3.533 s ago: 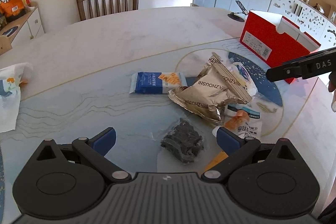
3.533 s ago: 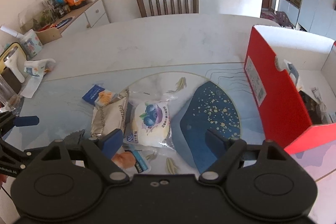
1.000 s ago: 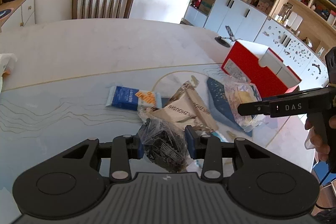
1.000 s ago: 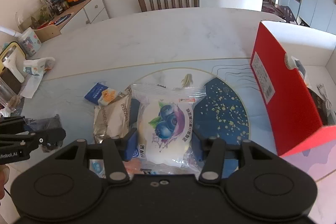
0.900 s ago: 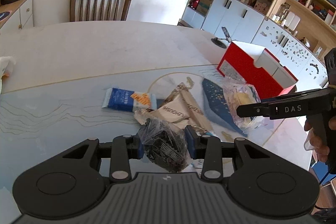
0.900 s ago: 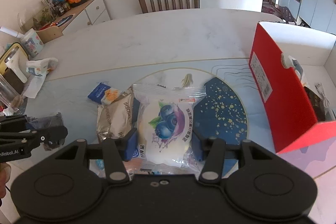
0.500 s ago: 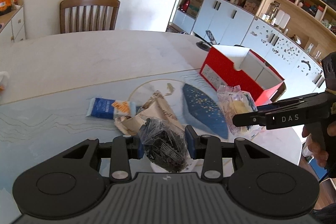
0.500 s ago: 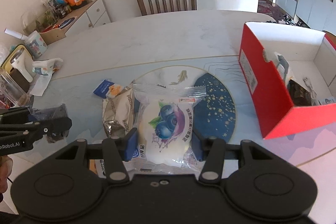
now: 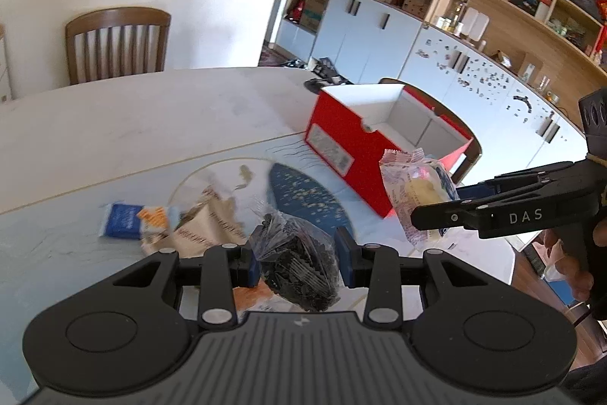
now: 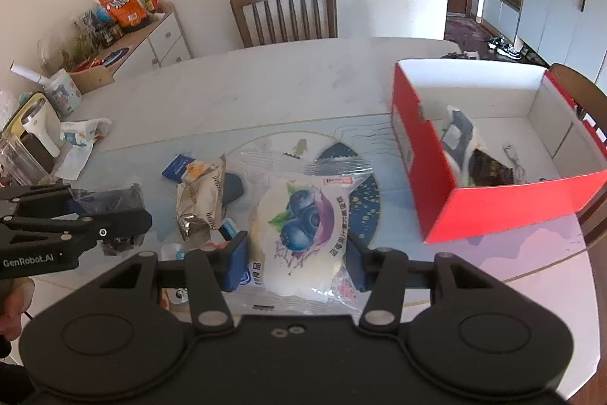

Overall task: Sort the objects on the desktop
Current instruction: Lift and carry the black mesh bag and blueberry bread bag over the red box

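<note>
Holding both packets clear of the worktop, we have the left gripper clamped on a clear bag of dark pieces and the right gripper clamped on a blueberry bun packet. Beyond lie a silver packet and a blue one; farther right stands the open red box.

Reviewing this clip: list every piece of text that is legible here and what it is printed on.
"DAS": side of the right gripper.
"GenRobot.AI": side of the left gripper.
"80": lower edge of the blueberry bun packet.
Other print on that packet, the silver foil bag, the red box label: too small or blurred.
</note>
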